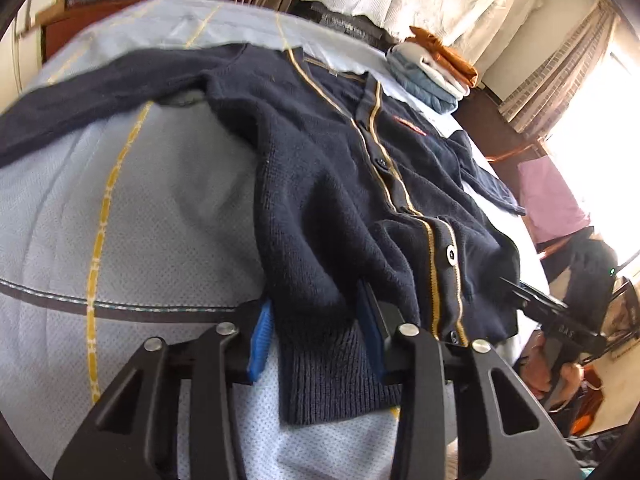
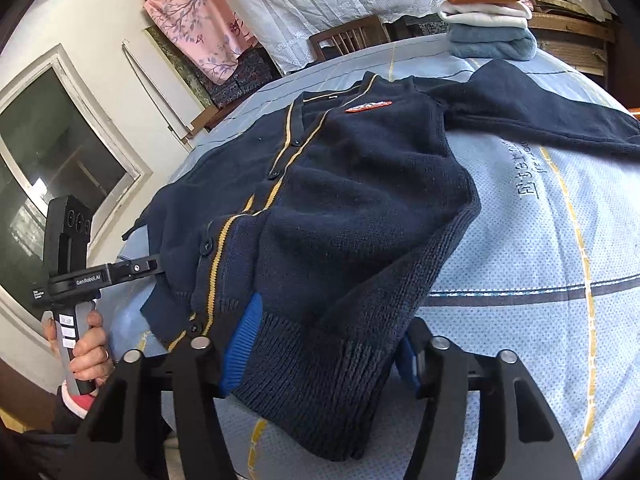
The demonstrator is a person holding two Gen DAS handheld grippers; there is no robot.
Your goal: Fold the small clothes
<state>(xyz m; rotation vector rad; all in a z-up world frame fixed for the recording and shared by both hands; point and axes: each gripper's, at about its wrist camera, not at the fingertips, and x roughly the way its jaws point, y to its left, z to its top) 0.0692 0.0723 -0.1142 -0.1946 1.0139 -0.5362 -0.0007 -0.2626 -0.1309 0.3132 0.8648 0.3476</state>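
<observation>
Left wrist view: my left gripper (image 1: 316,344) sits at the ribbed hem of the navy cardigan (image 1: 320,184), which lies spread, front up, on the pale blue bedcover (image 1: 160,208). The hem runs between my blue pads (image 1: 262,340); the jaws are drawn in around it, but I cannot tell if the pads are actually pressing on the knit. One sleeve (image 1: 100,92) stretches away to the left. Far across the bed, a stack of folded clothes (image 1: 432,72) rests near the edge. My right gripper (image 1: 516,286) pokes in from the right at the other hem corner.

Right wrist view: my right gripper (image 2: 324,344) straddles the hem here too, the ribbed band bunched between the pads (image 2: 246,328), one pad half hidden behind the cloth. Clamped or just close around it? I cannot tell. The red chest badge (image 2: 367,107) faces up. On the left my hand (image 2: 90,354) holds the left gripper (image 2: 154,266) at the far hem corner.
</observation>
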